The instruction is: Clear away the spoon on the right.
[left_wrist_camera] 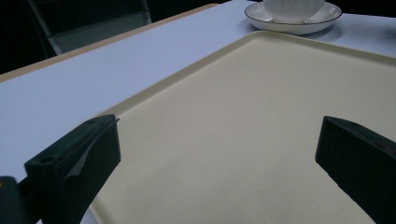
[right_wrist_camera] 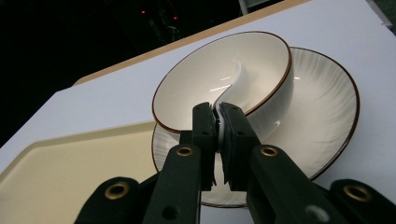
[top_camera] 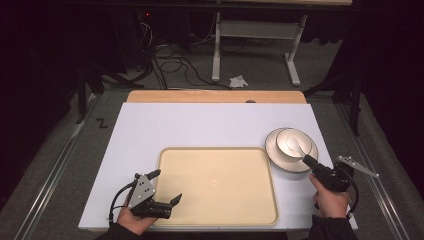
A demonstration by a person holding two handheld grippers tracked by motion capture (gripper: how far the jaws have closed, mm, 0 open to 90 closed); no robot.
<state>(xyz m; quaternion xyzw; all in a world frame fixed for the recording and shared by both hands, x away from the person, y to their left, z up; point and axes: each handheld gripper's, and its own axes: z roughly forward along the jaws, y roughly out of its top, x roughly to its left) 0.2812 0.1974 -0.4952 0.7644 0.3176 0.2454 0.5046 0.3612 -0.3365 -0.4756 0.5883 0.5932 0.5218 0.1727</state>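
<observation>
White ribbed bowl point(right_wrist_camera: 224, 79), brown rim, tilted on matching plate point(right_wrist_camera: 327, 112)

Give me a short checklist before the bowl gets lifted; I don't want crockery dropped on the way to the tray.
1. Right gripper closed on the bowl rim: ok, jaws pinch the near rim.
2. Grip depth: cannot tell; only the jaw tips hold the thin rim.
3. Bowl free of the plate: not ok, it sits on the plate, tilted.
4. Tray bare for a landing: ok.
5. Left gripper out of the path: not ok, it hangs open over the tray's left edge.
</observation>
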